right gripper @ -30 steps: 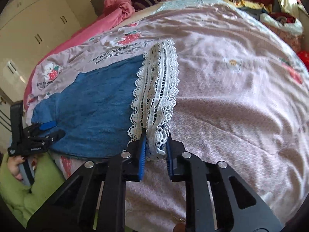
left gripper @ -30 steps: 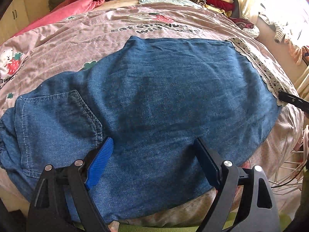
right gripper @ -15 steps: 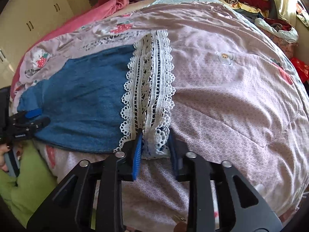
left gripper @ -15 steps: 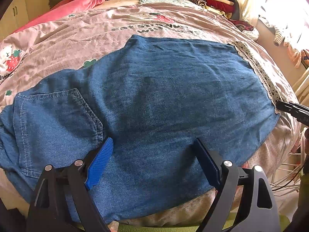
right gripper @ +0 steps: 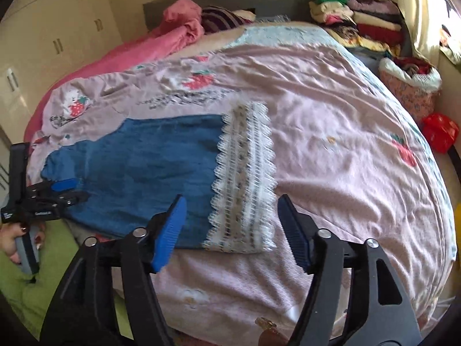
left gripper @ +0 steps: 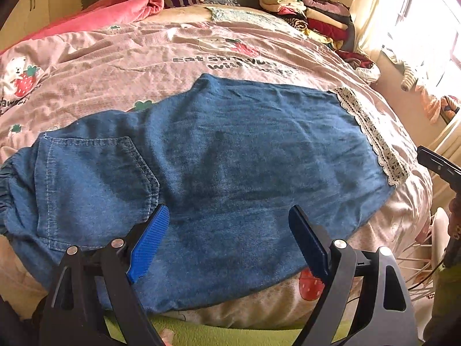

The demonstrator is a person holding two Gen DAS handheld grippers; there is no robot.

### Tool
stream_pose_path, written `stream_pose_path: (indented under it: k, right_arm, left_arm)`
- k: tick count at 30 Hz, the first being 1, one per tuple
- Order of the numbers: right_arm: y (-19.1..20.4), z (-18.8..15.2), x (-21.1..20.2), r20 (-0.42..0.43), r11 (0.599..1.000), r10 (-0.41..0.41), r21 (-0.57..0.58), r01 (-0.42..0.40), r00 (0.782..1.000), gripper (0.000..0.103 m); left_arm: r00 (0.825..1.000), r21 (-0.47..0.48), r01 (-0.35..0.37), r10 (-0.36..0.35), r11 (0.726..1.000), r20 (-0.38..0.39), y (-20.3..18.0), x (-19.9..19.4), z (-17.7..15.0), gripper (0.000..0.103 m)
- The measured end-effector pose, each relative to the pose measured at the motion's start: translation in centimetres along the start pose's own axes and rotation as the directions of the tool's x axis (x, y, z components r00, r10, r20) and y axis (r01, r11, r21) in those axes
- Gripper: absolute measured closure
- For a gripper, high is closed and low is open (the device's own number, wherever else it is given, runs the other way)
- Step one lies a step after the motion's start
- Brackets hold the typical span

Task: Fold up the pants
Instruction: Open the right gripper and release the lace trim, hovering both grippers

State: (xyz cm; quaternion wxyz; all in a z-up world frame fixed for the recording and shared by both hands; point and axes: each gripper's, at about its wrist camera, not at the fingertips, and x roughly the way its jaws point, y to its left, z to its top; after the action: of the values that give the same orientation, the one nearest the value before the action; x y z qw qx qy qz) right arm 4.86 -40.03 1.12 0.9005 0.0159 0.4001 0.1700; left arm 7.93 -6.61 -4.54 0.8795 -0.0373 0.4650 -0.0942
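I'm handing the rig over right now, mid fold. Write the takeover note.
Right gripper: open, jaws have just been opening off the lace hem, which now lies on the bed; nothing held.
Left gripper: open, empty, above the denim pants near the back pocket.
Pants: laid sideways on the pink duvet, legs apparently stacked, fairly smooth.
Left: fold hem end toward the waist, then tidy.
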Motion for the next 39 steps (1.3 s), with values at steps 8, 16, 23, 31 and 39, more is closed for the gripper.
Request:
stream_pose_path:
  k: [8, 16, 23, 31, 39]
  right_arm:
    - [3.2, 0.5, -0.1, 0.027, 0.998, 0.031, -0.063, -0.030, 0.999, 0.028]
    - [6.2, 0.6, 1.9, 0.011, 0.992, 0.060, -0.107, -0.059, 0.998, 0.020]
    - [9.0, 0.5, 3.7, -0.007, 0.984, 0.072, -0.161, -0.072, 0.997, 0.018]
    - [10.5, -0.7, 7.5, -0.109, 0.979, 0.038, -0.195, -0.059, 0.993, 0.018]
    - [8.9, -1.9, 9.7, -0.202, 0.993, 0.014, -0.115, -0.038, 0.979, 0.018]
  left_arm:
    - [0.999, -0.005, -0.015, 0.016, 1.000, 0.041, 0.3, -1.4, 0.4, 0.019]
    - [0.998, -0.009, -0.025, 0.026, 1.000, 0.060, 0.7, -2.0, 0.6, 0.004]
    - [0.998, -0.005, -0.033, 0.033, 0.999, 0.060, 1.1, -1.6, 0.8, 0.004]
    - [0.993, 0.008, -0.115, 0.115, 0.993, -0.013, 1.8, 1.1, 1.3, 0.004]
    - [0.989, -0.006, -0.115, 0.114, 0.993, -0.093, 2.9, 3.3, 0.9, 0.004]
